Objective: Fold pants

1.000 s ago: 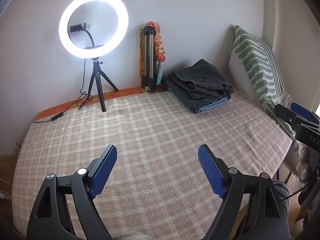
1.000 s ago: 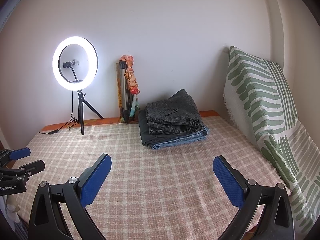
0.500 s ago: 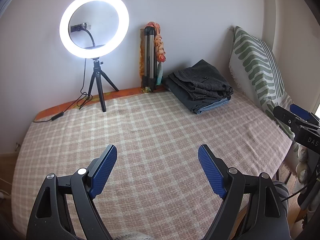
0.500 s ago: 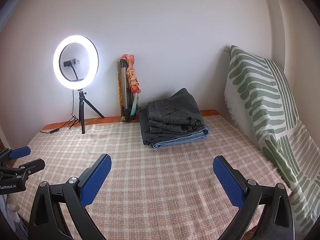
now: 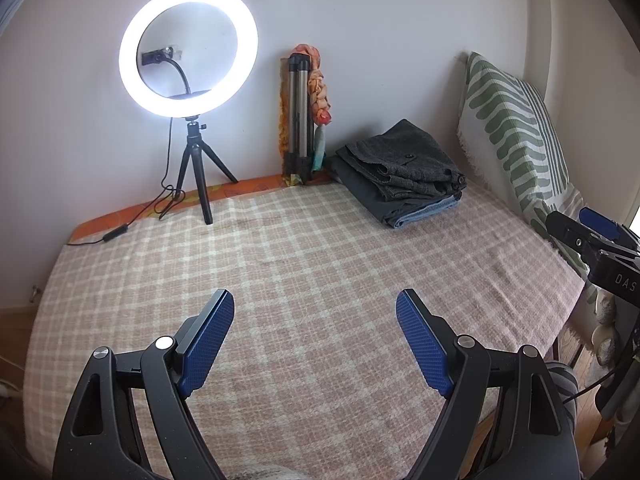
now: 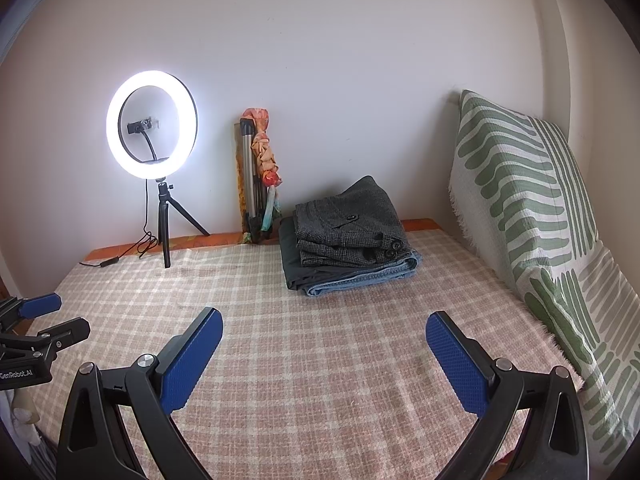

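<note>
At the far left, a lit white ring lamp on a small black tripod point(image 5: 188, 92) stands at the head of the bed, its cable trailing over the orange edge. Next to it a folded silver tripod wrapped in an orange patterned cloth point(image 5: 305, 112) leans on the wall. Nearer the camera, the left gripper point(image 5: 315, 338) hovers low over the pink-and-cream checked bedspread point(image 5: 320, 248), blue pads spread wide and holding nothing. Over the last second almost nothing has changed: both views have only drifted slightly, and nothing on the bed has been touched. Right of centre, the stack of folded pants, grey tweed on top of dark and blue denim ones point(image 6: 348, 236), lies against the wall, well apart from either gripper. The right gripper point(image 6: 324, 352) is likewise spread wide and empty. A green-and-white striped cushion point(image 6: 520, 200) stands at the right edge. No unfolded pair is visible, so the folding looks either finished or awaiting another garment.
</note>
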{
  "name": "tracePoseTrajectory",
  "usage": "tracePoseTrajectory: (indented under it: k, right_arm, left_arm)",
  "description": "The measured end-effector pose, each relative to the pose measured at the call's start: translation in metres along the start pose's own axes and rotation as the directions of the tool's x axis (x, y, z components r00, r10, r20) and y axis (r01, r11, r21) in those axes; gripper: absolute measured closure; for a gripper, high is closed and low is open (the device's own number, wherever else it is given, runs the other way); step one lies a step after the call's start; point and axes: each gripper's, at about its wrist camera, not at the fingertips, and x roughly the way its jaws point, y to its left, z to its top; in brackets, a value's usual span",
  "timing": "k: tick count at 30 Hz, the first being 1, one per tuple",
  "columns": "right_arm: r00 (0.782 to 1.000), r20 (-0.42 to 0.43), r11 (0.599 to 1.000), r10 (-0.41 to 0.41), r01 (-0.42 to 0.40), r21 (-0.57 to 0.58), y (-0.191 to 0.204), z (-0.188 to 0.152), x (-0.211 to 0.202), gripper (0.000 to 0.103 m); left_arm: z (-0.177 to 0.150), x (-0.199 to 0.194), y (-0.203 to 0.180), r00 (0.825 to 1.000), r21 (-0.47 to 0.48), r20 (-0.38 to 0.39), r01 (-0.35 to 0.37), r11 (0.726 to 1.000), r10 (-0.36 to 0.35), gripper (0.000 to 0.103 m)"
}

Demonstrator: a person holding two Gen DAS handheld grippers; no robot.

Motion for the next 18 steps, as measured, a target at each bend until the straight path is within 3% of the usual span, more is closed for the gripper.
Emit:
tracePoseTrajectory:
  k: [18]
  right_arm:
    - [1.000, -0.001, 1.000, 0.000, 0.000, 0.000, 0.0014, -0.0008, -0.0001, 0.000]
  left_arm:
    - [-0.0003, -0.0007, 0.0013, 1.000, 0.001, 0.005, 0.000, 1.000, 0.000, 0.020]
